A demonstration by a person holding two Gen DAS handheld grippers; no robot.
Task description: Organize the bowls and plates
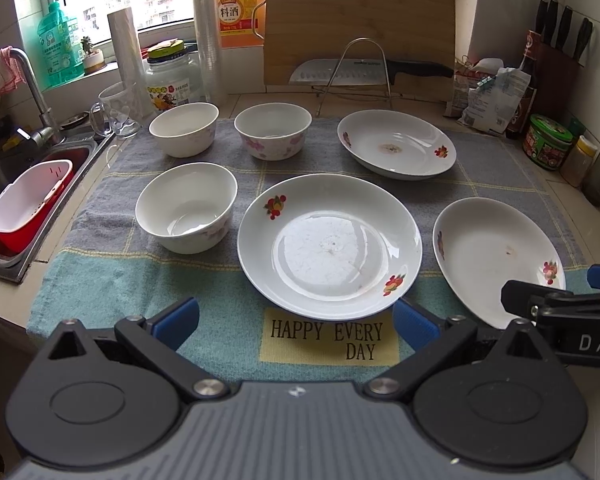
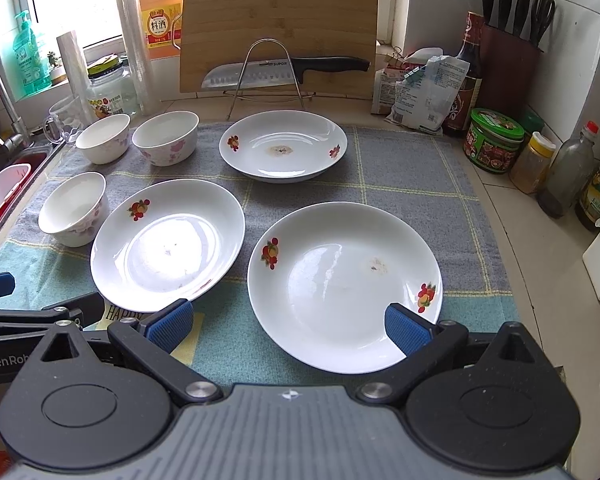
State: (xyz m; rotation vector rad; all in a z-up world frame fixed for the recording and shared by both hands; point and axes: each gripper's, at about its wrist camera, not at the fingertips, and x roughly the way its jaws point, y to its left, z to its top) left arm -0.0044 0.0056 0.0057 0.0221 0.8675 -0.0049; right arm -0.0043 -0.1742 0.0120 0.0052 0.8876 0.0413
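Three white plates with fruit prints lie on a checked cloth: a middle plate [image 1: 330, 246] [image 2: 168, 246], a far plate [image 1: 396, 144] [image 2: 283, 146] and a right plate [image 1: 496, 258] [image 2: 344, 284]. Three white bowls stand to the left: a near bowl [image 1: 186, 212] [image 2: 74, 208] and two far bowls [image 1: 184, 128] [image 1: 273, 130] [image 2: 104, 138] [image 2: 166, 138]. My left gripper [image 1: 296, 322] is open and empty, just in front of the middle plate. My right gripper [image 2: 288, 324] is open and empty, its fingers over the near rim of the right plate.
A sink [image 1: 16, 184] with a red and white basket lies at the left. A cutting board [image 1: 358, 28], knife and wire rack stand at the back. Jars, bottles and bags [image 2: 496, 140] crowd the right side. A glass mug [image 1: 118, 114] stands by the far bowls.
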